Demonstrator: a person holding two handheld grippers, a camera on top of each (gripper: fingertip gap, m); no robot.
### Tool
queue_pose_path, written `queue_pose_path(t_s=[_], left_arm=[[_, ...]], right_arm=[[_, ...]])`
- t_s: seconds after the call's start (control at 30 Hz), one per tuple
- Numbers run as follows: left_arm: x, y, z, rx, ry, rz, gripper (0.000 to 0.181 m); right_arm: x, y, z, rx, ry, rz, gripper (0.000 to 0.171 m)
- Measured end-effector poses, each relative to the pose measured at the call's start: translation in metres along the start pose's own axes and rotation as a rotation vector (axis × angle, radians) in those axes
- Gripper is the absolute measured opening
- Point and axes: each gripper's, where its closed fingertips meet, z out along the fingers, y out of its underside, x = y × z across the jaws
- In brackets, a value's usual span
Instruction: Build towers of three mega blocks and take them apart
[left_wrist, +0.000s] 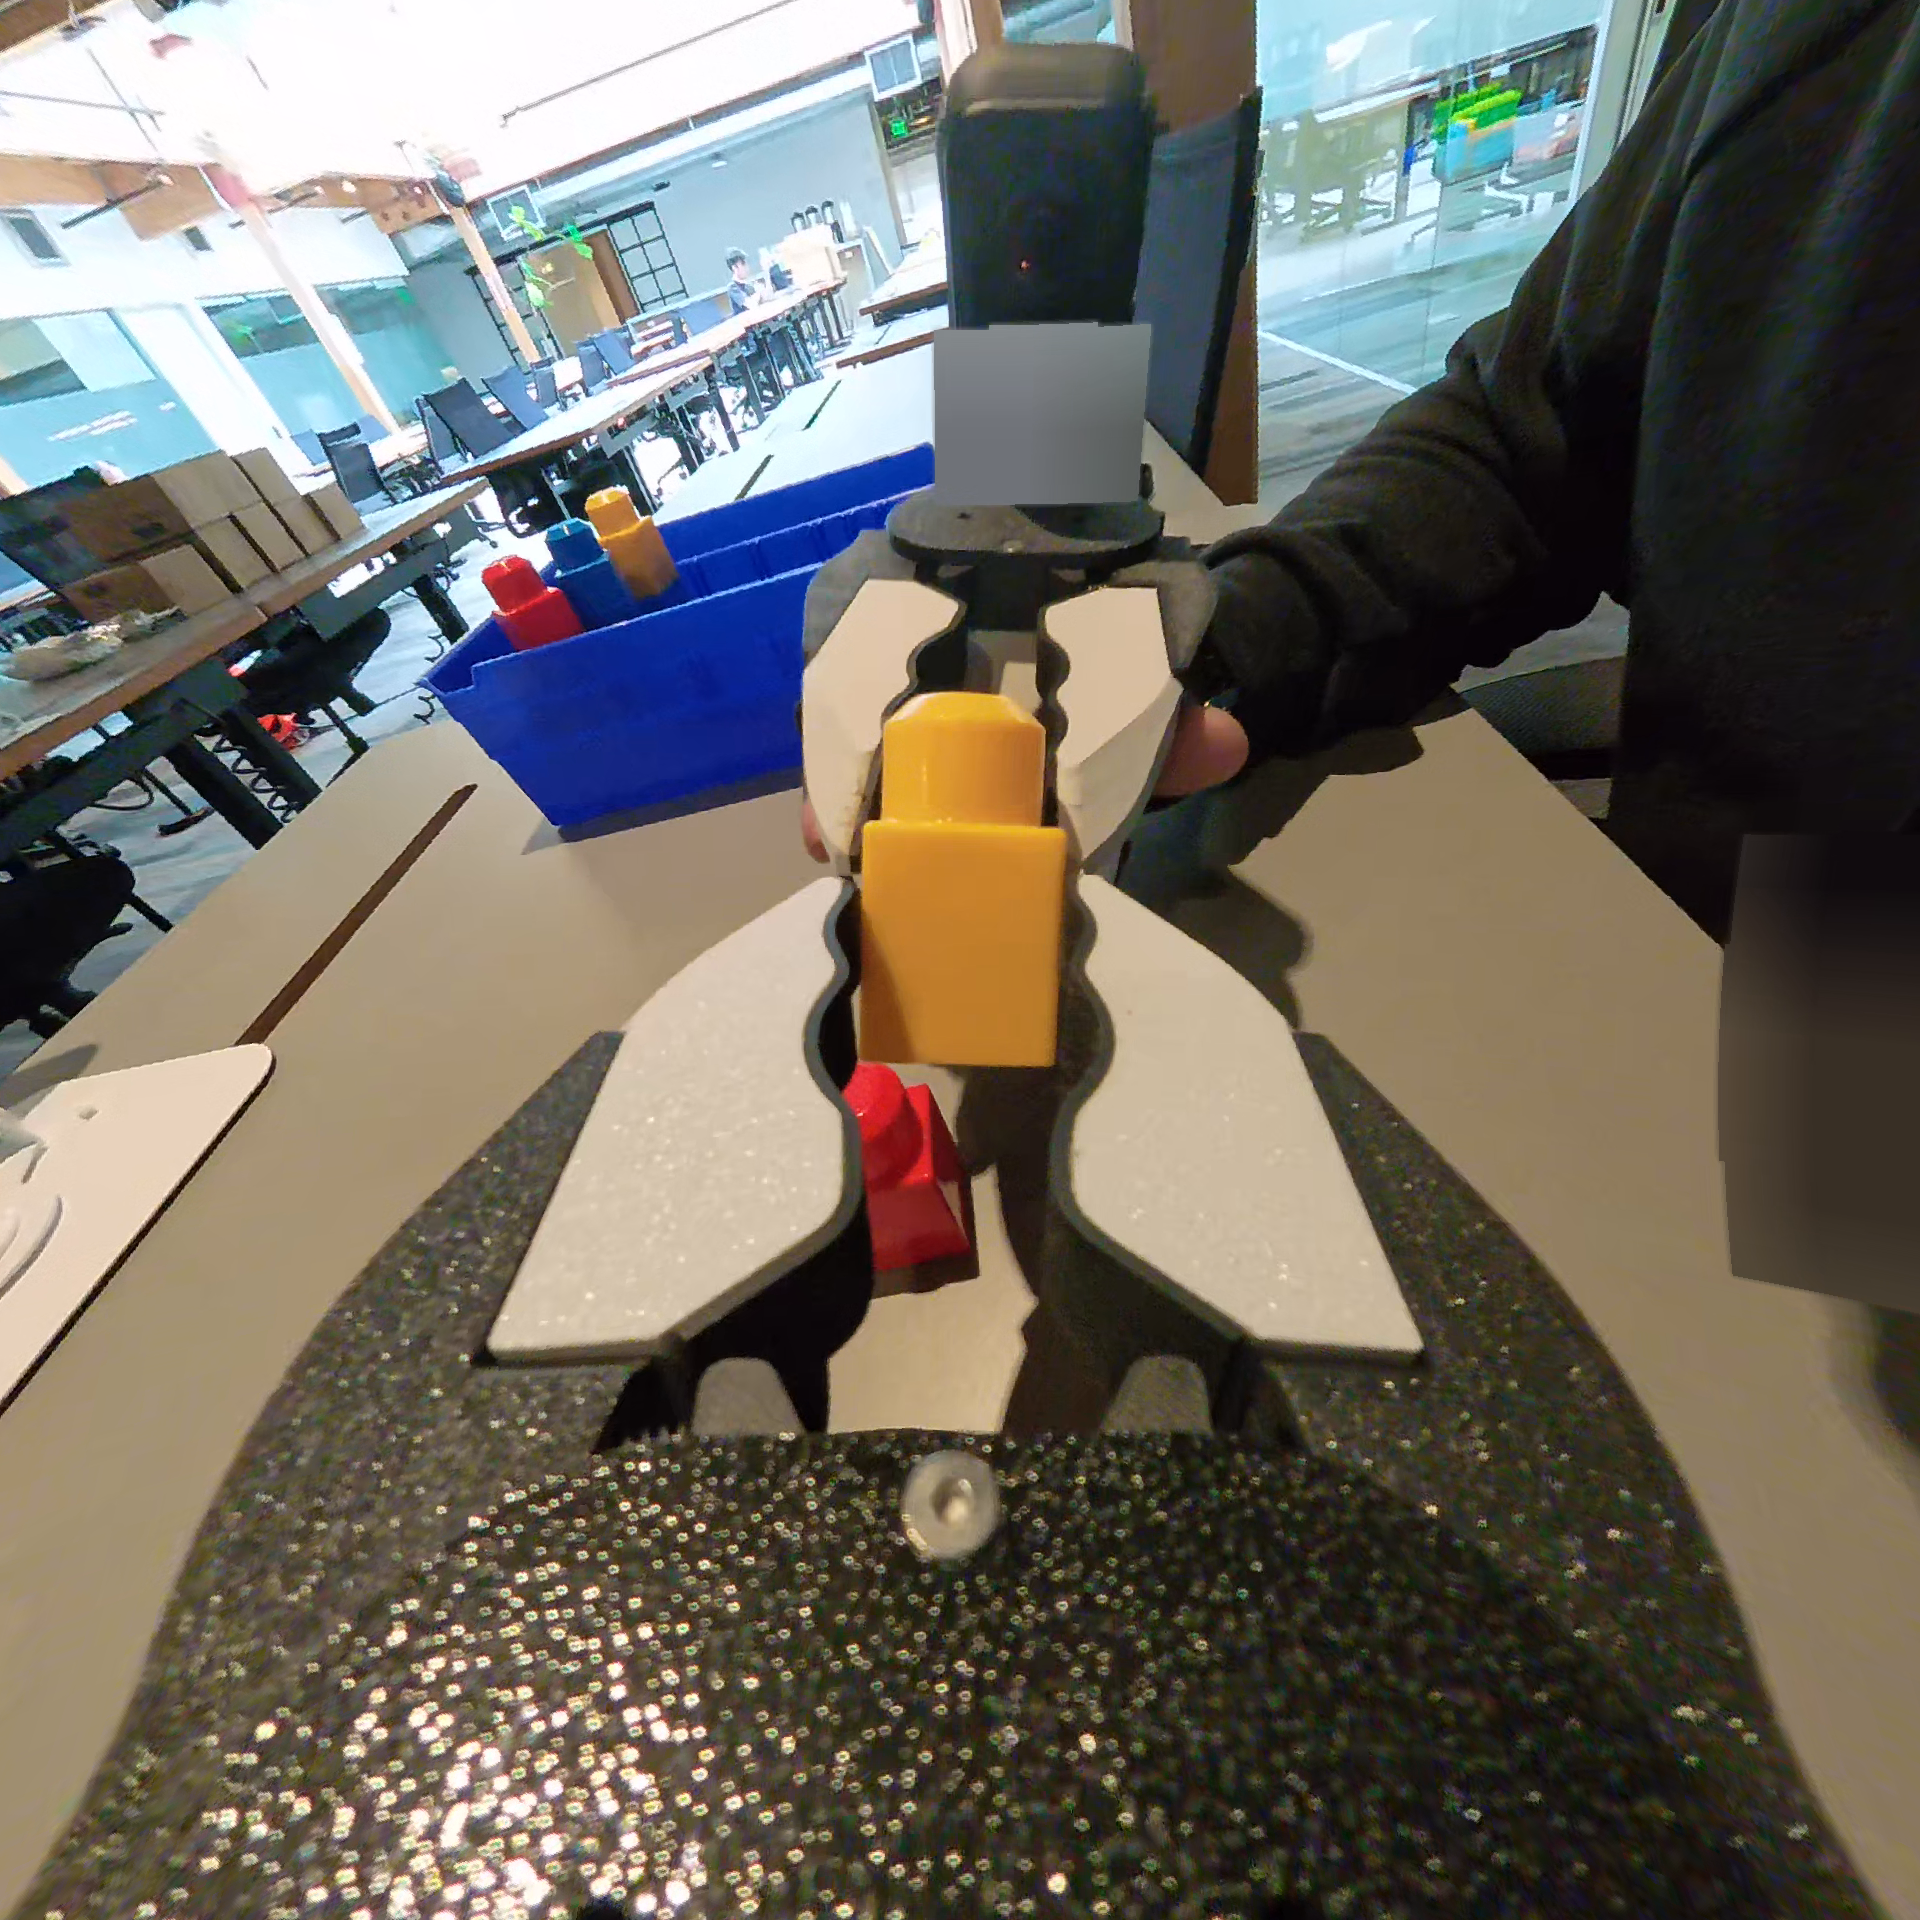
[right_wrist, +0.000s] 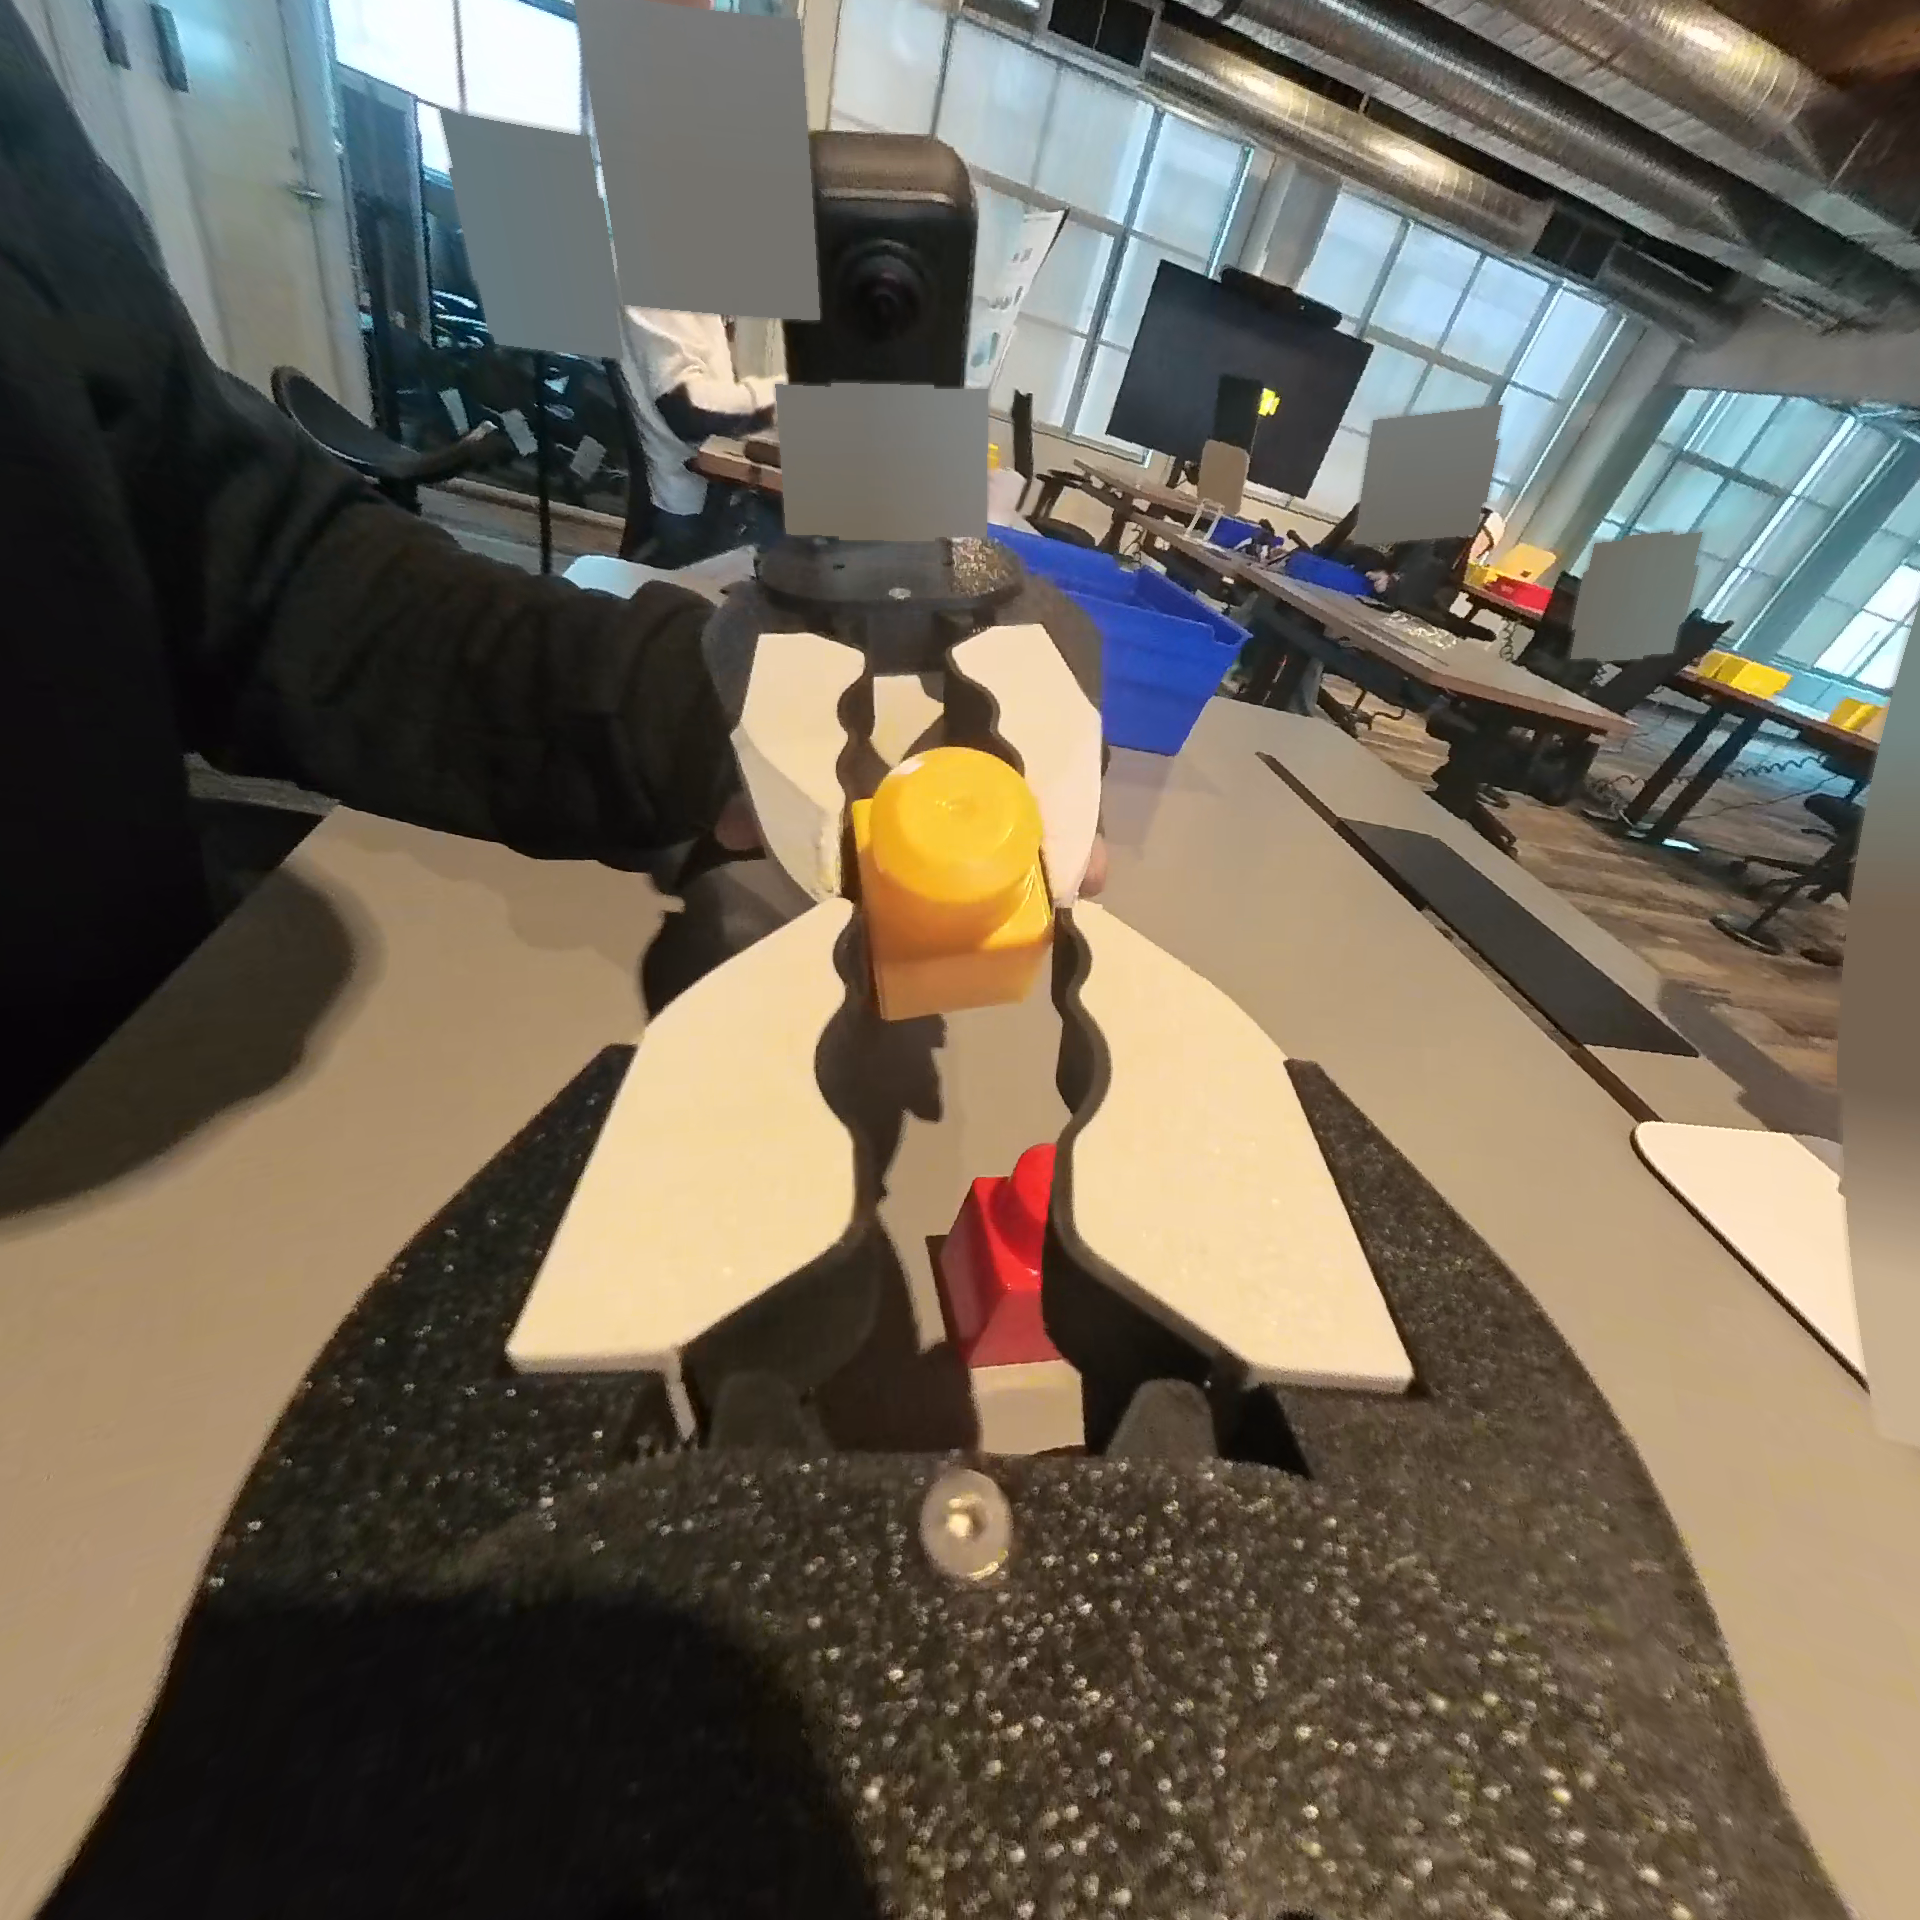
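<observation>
A yellow block (left_wrist: 961, 935) is held in the air between my two grippers, which face each other. My left gripper (left_wrist: 961, 925) is shut on the block's body. My right gripper (left_wrist: 966, 769) closes around its upper part from the far side. In the right wrist view the same yellow block (right_wrist: 956, 914) sits stud-up between the right gripper (right_wrist: 956, 935) fingertips, with the left gripper (right_wrist: 951, 821) behind it. A red block (left_wrist: 914, 1184) stands on the grey table below, also in the right wrist view (right_wrist: 1003, 1278).
A blue bin (left_wrist: 644, 707) at the table's far side holds a red, a blue and a yellow block; it also shows in the right wrist view (right_wrist: 1143, 665). A white board (left_wrist: 104, 1174) lies at the table edge. A person's dark sleeve (left_wrist: 1507, 520) reaches in. Less than 4 cm separates the two grippers' tips.
</observation>
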Motion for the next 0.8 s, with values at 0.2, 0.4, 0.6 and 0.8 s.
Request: queue_pose_path(t_s=[0.2,0.4,0.6,0.8], left_arm=[[-0.005,0.003,0.001,-0.024,-0.034,-0.026,0.035],[-0.022,0.003,-0.009,-0.016,-0.087,-0.115,0.045],[-0.051,0.011,-0.028,-0.058,-0.214,-0.145,0.044],[-0.061,0.013,-0.037,-0.075,-0.264,-0.159,0.043]], right_arm=[[0.005,0.004,0.0,-0.031,-0.014,0.075,0.034],[0.019,0.008,-0.008,-0.095,-0.037,0.156,0.034],[0.038,0.034,-0.016,-0.364,-0.071,0.241,0.034],[0.037,0.044,-0.013,-0.534,-0.133,0.203,0.034]])
